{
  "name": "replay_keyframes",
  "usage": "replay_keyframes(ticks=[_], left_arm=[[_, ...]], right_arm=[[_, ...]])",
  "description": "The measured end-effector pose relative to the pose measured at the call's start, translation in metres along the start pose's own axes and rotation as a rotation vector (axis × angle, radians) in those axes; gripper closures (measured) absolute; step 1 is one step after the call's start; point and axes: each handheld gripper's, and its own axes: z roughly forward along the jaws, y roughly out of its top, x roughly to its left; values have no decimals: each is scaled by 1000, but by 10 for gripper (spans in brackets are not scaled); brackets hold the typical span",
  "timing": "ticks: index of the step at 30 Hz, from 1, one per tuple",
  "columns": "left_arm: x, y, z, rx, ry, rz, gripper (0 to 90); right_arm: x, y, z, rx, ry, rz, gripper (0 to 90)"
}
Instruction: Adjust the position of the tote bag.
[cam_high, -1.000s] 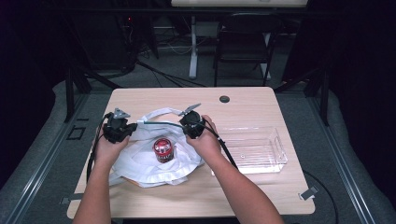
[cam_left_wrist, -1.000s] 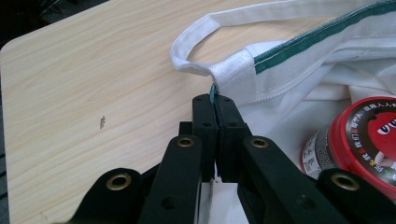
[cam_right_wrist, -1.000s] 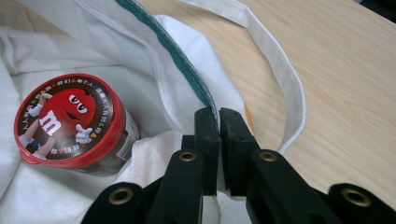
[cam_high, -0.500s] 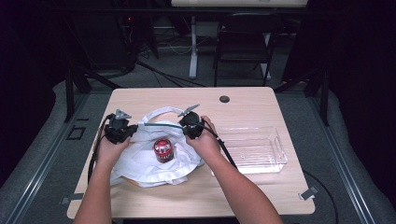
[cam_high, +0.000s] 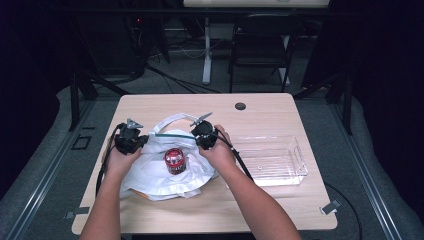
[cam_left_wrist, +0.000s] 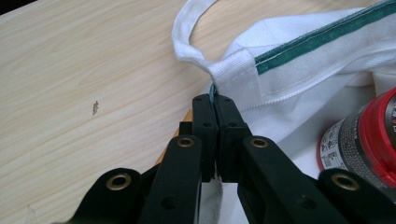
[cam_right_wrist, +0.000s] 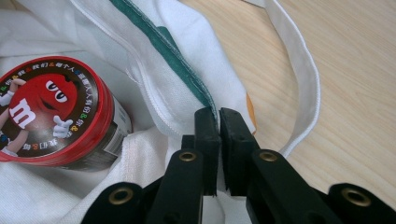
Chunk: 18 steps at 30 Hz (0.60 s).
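Left tool (cam_high: 131, 141) is clamped on the white bag's (cam_high: 150, 172) green-trimmed rim (cam_left_wrist: 317, 44), right by the seam where the handle strap (cam_left_wrist: 184, 35) joins; jaws pressed together with fabric pinched between them. Bag lies on the desk (cam_high: 280, 112), left of centre, mouth held taut between both tools. Red-lidded candy can (cam_high: 174, 160) sits on the bag cloth between the hands, lid tilted toward the camera. Right tool (cam_high: 204, 136) is clamped on the opposite side of the rim (cam_right_wrist: 163, 51), jaws together on the cloth, second strap (cam_right_wrist: 303, 70) looping on the desk beside it. Clear plastic tray (cam_high: 295, 170) sits further right, apart from the bag.
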Motion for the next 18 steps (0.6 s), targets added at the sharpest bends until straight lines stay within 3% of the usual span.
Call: replay_keyframes(ticks=[11, 18], left_arm=[[-2, 0, 4, 25, 5, 10, 888], [-4, 0, 8, 45, 20, 18, 889]], right_arm=[[0, -1, 4, 5, 3, 11, 864], [0, 0, 5, 35, -6, -8, 864]])
